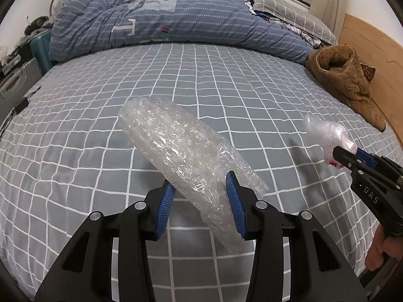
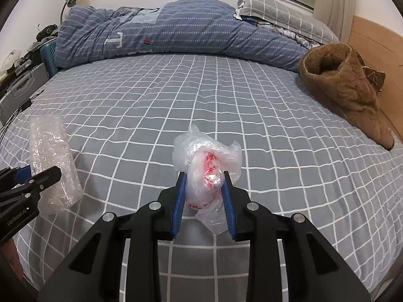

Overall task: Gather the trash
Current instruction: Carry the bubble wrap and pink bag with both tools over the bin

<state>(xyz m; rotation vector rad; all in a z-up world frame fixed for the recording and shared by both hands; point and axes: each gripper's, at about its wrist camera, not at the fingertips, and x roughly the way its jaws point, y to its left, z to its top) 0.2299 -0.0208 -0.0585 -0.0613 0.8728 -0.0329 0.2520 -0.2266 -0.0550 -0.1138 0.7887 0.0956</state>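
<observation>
Two claws, trash between each: bubble wrap, bag.

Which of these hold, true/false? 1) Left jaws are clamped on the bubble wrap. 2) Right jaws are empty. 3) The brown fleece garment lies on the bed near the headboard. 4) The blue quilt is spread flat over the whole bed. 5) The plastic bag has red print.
1) True: the left gripper is shut on the bubble wrap roll.
2) False: the right gripper holds a crumpled plastic bag.
3) True: the brown fleece garment lies by the wooden headboard.
4) False: the blue quilt is bunched along the far side; the checked sheet is exposed.
5) True: red print shows on the bag.
</observation>
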